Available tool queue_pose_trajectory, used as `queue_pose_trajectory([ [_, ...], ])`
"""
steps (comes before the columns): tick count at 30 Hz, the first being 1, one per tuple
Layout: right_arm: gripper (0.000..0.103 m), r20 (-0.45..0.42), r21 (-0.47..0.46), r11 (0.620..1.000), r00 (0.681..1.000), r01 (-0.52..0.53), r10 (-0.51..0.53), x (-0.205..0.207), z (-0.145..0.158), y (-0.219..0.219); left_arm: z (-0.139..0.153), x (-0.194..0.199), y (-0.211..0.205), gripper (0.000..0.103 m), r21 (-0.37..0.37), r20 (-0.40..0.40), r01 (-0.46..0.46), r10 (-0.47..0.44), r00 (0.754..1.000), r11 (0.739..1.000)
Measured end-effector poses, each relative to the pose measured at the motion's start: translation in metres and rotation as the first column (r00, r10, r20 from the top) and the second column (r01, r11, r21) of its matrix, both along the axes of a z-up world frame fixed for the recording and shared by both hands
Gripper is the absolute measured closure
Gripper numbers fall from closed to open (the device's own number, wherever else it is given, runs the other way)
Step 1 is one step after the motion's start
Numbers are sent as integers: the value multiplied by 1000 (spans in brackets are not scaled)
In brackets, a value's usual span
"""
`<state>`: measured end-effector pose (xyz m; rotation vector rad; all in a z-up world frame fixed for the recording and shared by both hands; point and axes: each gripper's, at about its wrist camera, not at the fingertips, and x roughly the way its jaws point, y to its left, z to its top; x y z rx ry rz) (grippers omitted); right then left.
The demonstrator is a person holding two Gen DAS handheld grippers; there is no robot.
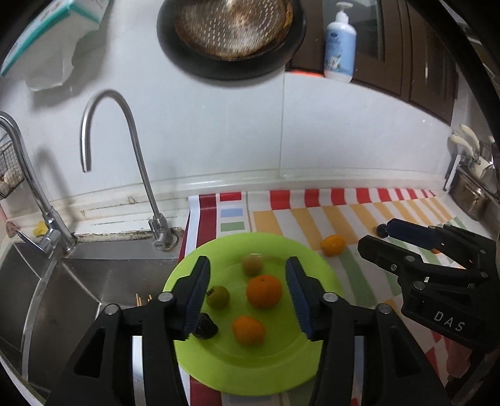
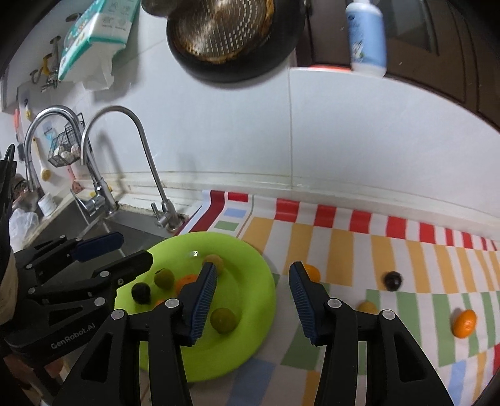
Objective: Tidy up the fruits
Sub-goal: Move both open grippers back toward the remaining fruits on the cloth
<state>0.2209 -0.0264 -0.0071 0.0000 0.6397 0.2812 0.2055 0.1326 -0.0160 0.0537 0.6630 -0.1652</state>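
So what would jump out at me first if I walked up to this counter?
Probably the bright green plate beside the sink, holding small orange and green fruits plus a dark one. More fruit lies loose on the striped mat to its right, including an orange one near the edge. Overhead, a perforated metal colander hangs on the white wall.

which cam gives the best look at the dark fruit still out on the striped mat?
Right wrist: the dark fruit sits unobstructed on the striped mat. In the left wrist view it is only a sliver, mostly hidden behind the right gripper.
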Motion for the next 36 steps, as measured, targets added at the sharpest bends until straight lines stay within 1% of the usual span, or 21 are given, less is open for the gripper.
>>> queue_pose_trajectory([
  [2, 53, 12, 4, 1000, 1000, 16, -16, -10, 5, -5, 7, -11, -4, 41, 3, 21, -6, 6, 1000, 1000],
  [3, 48, 18, 6, 1000, 1000, 26, -26, -16, 7, -8, 10, -16, -6, 40, 1, 32, -7, 7, 999, 1000],
  [4, 46, 25, 8, 999, 999, 38, -38, -22, 9, -11, 13, -19, -8, 38, 0, 38, -6, 6, 999, 1000],
  [10, 44, 50, 8, 994, 993, 107, -108, -51, 20, -27, 27, -43, -20, 30, 1, 75, 14, -14, 997, 1000],
  [11, 39, 54, 8, 993, 991, 120, -120, -56, 21, -30, 29, -47, -21, 28, 1, 81, 15, -15, 997, 1000],
  [12, 36, 62, 8, 990, 988, 138, -139, -60, 22, -32, 30, -50, -23, 28, -1, 86, 18, -18, 996, 1000],
  [16, 36, 75, 0, 982, 980, 187, -186, -77, 27, -43, 37, -63, -30, 23, -2, 121, 38, -38, 992, 999],
  [20, 36, 85, 0, 971, 968, 237, -236, -89, 30, -55, 44, -72, -38, 19, 7, 149, 49, -49, 988, 999],
  [22, 36, 94, -12, 967, 963, 255, -253, -94, 32, -61, 46, -76, -44, 19, 18, 161, 38, -40, 986, 999],
  [24, 36, 102, -21, 962, 958, 272, -269, -99, 33, -69, 46, -78, -51, 19, 14, 159, 32, -34, 987, 999],
  [27, 36, 116, -18, 963, 958, 268, -264, -105, 36, -83, 47, -84, -63, 19, 14, 160, -2, -1, 987, 1000],
  [28, 34, 123, -26, 963, 956, 270, -265, -106, 37, -87, 48, -86, -68, 18, 2, 154, -6, 5, 988, 1000],
  [29, 32, 127, -30, 962, 956, 270, -264, -107, 38, -92, 48, -86, -72, 17, -4, 151, -5, 6, 989, 1000],
  [33, 32, 146, -32, 960, 951, 280, -272, -115, 39, -113, 48, -88, -92, 17, -2, 147, -19, 19, 989, 1000],
  [36, 32, 142, -36, 960, 952, 277, -270, -118, 38, -128, 48, -91, -107, 16, -6, 149, -10, 11, 989, 1000],
])
